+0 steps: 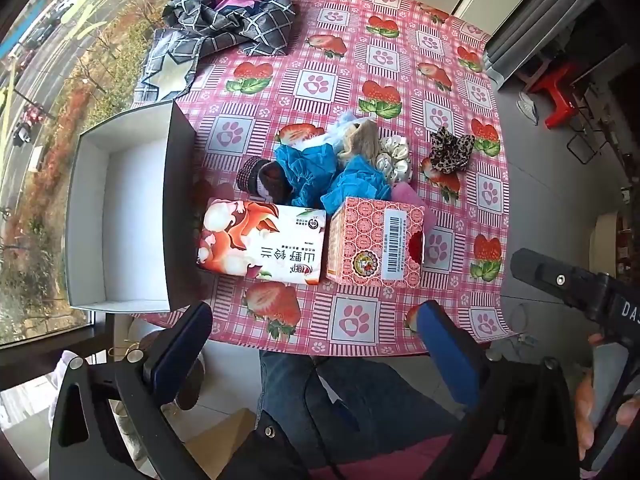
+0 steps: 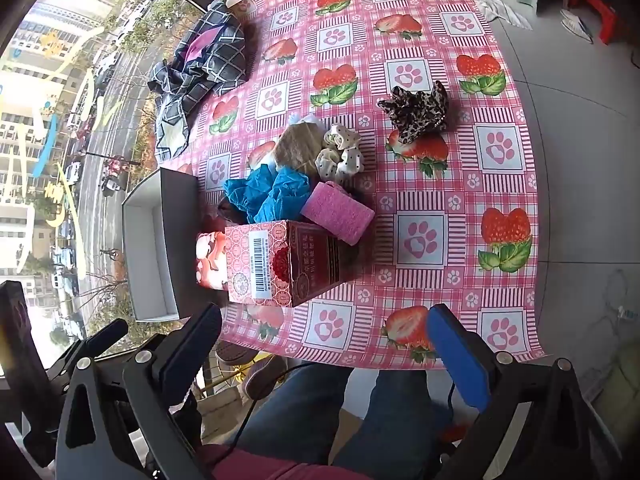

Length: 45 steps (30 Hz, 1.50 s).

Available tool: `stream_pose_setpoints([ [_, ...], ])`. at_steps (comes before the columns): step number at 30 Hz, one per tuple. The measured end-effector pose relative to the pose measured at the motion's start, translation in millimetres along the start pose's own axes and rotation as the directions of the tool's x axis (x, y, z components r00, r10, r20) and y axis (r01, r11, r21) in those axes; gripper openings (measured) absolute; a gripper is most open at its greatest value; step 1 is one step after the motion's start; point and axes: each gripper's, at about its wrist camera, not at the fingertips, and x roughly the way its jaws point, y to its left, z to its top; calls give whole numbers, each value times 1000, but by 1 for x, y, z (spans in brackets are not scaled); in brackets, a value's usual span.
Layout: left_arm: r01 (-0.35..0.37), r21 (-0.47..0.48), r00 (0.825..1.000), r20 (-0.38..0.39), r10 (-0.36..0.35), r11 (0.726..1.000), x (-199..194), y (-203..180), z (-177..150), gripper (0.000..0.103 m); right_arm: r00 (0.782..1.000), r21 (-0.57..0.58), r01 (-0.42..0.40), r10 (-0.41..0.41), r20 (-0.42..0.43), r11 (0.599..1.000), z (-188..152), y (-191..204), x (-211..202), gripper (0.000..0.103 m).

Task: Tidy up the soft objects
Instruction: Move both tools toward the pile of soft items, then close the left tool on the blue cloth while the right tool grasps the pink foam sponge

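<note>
One pink sponge shows whole only from right wrist.

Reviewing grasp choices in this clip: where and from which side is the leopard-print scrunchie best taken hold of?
Likely the raised ruffled top of the leopard-print scrunchie, taken from above. It lies alone on the tablecloth, apart from the pile, with folds standing up to pinch. The right gripper, open, seems the nearer one.

On the bench: one open box at left, two tissue packs near, two scrunchies, one pink sponge, one blue cloth, one checked cloth far left.
</note>
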Motion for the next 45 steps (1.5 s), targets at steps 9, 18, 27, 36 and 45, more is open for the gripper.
stream_pose_setpoints([
  [9, 18, 58, 999, -27, -17, 998, 24, 33, 45, 102, 999, 180, 24, -31, 34, 983, 9, -16, 10, 103],
  [18, -33, 201, 996, -74, 49, 979, 66, 52, 89, 102, 993, 310, 112, -113, -14, 944, 8, -21, 34, 103],
  [27, 59, 317, 994, -106, -27, 947, 119, 35, 145, 102, 993, 369, 116, -109, -39, 922, 14, -24, 46, 103],
  [36, 89, 377, 974, -225, -2, 922, 177, 21, 154, 102, 996, 395, 79, -54, -73, 915, 40, -36, 82, 103],
  [45, 116, 368, 959, -283, -8, 923, 201, 17, 163, 98, 986, 479, 2, 79, -150, 878, 65, -53, 137, 103],
])
